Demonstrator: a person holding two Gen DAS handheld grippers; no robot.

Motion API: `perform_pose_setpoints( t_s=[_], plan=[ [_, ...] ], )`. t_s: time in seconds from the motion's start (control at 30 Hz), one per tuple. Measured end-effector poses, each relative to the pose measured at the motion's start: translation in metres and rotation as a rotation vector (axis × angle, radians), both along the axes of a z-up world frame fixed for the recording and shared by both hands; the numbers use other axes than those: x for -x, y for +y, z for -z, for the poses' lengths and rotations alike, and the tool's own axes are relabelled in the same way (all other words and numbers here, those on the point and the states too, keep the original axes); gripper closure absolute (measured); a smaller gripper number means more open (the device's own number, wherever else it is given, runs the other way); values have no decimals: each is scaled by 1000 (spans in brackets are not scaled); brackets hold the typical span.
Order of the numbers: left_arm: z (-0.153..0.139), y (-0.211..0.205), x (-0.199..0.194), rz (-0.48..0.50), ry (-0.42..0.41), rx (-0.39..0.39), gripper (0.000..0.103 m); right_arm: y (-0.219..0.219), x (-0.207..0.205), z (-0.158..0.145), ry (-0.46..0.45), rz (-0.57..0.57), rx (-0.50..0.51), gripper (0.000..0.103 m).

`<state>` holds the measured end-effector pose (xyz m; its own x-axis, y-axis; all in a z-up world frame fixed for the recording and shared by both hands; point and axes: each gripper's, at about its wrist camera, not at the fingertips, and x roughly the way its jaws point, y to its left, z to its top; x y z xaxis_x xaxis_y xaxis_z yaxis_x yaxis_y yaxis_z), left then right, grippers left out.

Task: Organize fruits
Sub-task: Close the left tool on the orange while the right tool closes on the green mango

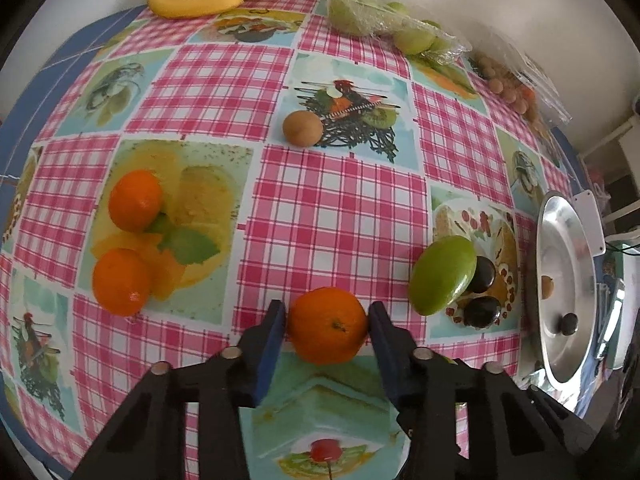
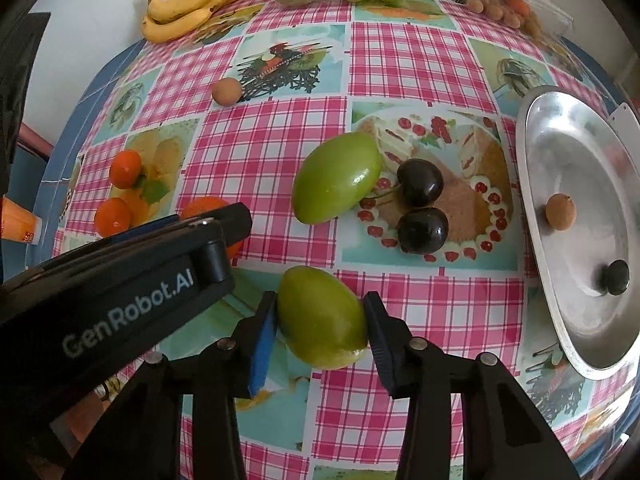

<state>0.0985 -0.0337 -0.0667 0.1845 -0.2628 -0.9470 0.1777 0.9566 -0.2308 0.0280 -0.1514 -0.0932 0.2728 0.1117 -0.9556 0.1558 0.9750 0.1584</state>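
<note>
Both grips are seated on the desk (image 1: 336, 200): the left gripper (image 1: 327, 320) has its fingers clamped on an orange (image 1: 327, 325), the right gripper (image 2: 320, 320) on a green fruit (image 2: 322, 322). Advise lifting straight up, keeping pressure moderate, then carrying to the metal tray (image 2: 532, 184) alongside.

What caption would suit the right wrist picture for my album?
Right tongs closed on a green fruit on the checked tablecloth, beside two dark cherries and a metal tray.
</note>
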Motion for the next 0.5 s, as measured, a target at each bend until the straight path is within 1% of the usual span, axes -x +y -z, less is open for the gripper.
perform_pose_setpoints(
  t_s=[0.17, 0.5],
  plan=[
    [-1, -3, 0, 6, -9, -10, 60, 1, -2, 1, 0, 2, 0, 58],
    [4, -2, 1, 5, -3, -16, 61, 0, -2, 0, -2, 2, 1, 58]
  ],
)
